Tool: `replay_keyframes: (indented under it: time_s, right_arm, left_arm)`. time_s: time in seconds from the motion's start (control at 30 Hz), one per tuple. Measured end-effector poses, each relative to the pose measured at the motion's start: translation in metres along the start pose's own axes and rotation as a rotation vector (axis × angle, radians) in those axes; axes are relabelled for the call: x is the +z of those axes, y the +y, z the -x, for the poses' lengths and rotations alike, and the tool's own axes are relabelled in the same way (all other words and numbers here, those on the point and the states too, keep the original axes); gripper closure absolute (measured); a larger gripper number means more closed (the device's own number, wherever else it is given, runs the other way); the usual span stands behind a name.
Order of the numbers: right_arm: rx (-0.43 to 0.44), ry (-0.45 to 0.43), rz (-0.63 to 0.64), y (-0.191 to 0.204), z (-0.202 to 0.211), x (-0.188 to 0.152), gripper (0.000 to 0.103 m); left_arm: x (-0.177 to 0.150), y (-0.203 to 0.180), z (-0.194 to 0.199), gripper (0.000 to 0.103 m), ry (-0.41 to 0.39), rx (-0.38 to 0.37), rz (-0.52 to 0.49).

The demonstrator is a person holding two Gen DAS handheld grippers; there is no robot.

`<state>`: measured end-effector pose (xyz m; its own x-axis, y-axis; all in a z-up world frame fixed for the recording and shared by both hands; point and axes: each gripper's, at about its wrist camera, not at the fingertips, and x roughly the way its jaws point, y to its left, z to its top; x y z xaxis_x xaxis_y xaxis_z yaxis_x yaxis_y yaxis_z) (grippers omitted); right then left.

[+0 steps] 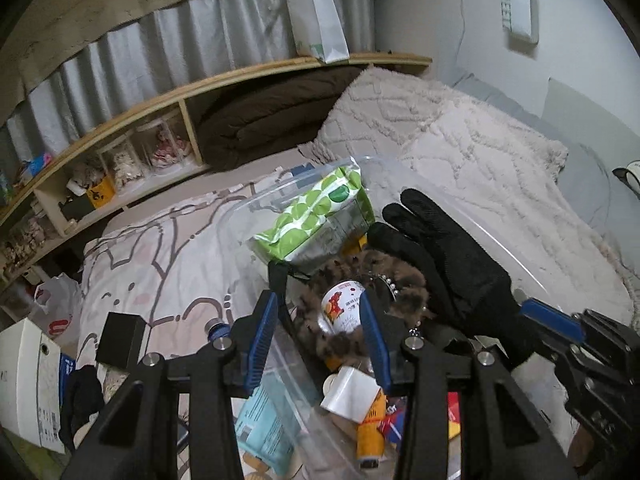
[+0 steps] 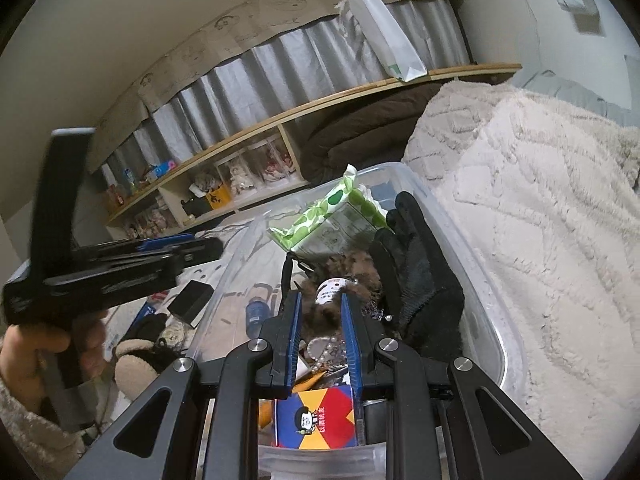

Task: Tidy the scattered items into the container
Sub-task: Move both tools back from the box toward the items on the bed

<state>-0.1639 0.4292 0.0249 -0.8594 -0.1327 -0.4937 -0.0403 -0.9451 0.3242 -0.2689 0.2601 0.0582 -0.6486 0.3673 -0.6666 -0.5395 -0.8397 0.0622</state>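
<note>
The left hand-held gripper (image 1: pixel 320 344) is seen with its blue-padded fingers set apart above the clear plastic container (image 1: pixel 476 220), nothing being clamped between them. The right hand-held gripper (image 2: pixel 320 344) is likewise held apart over the same container (image 2: pixel 472 240), empty.

Inside the container a black glove (image 1: pixel 448 264) is laid along the right wall, beside a brown furry item (image 1: pixel 360 276) in which a small white can (image 1: pixel 342 308) with a red figure is nested. A green-dotted tissue pack (image 1: pixel 316 216) is propped at the far end. A colourful box (image 2: pixel 316 416) printed with a cartoon figure is seen at the near end, its writing too small to be read.

The container is set on a bed, against a cream blanket (image 2: pixel 540 220). A black box (image 1: pixel 120 338) and a blue-capped bottle (image 1: pixel 218 330) are left outside on the patterned bedcover (image 1: pixel 168 264). "SWEET" is read on a wall sign (image 1: pixel 518 4).
</note>
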Motion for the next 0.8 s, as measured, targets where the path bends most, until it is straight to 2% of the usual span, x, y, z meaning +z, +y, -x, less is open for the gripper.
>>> replay_keyframes:
  time_s: [0.17, 0.23, 0.37, 0.5, 0.6, 0.67, 0.7, 0.73, 0.8]
  right_arm:
    - [-0.023, -0.005, 0.044, 0.011, 0.005, 0.001, 0.083]
    - [-0.027, -0.005, 0.056, 0.014, 0.008, 0.0, 0.083]
    - [-0.052, -0.001, 0.081, 0.019, 0.009, -0.002, 0.083]
    - [-0.071, -0.005, 0.084, 0.018, 0.009, -0.001, 0.083]
    - [-0.096, 0.002, 0.089, 0.015, 0.009, 0.0, 0.082]
    - [-0.137, 0.001, 0.102, 0.015, 0.009, 0.0, 0.068]
    - [-0.16, -0.004, 0.112, 0.015, 0.01, 0.0, 0.044]
    - [-0.183, -0.015, 0.122, 0.016, 0.012, -0.001, 0.027]
    - [-0.216, -0.04, 0.133, 0.018, 0.017, 0.0, 0.023]
  left_arm:
    - [-0.017, 0.008, 0.027, 0.059, -0.056, 0.003, 0.051]
    - [-0.026, 0.011, 0.035, 0.048, -0.073, 0.006, 0.074]
    - [-0.046, 0.011, 0.044, 0.037, -0.096, 0.011, 0.101]
    - [-0.058, 0.011, 0.049, 0.016, -0.107, 0.031, 0.122]
    - [-0.062, 0.014, 0.053, 0.009, -0.128, 0.036, 0.15]
    - [-0.063, 0.016, 0.055, 0.006, -0.136, 0.03, 0.161]
    - [-0.063, 0.016, 0.057, 0.004, -0.141, 0.032, 0.162]
    - [-0.063, 0.016, 0.058, 0.003, -0.147, 0.039, 0.161]
    - [-0.063, 0.016, 0.061, 0.002, -0.16, 0.053, 0.153]
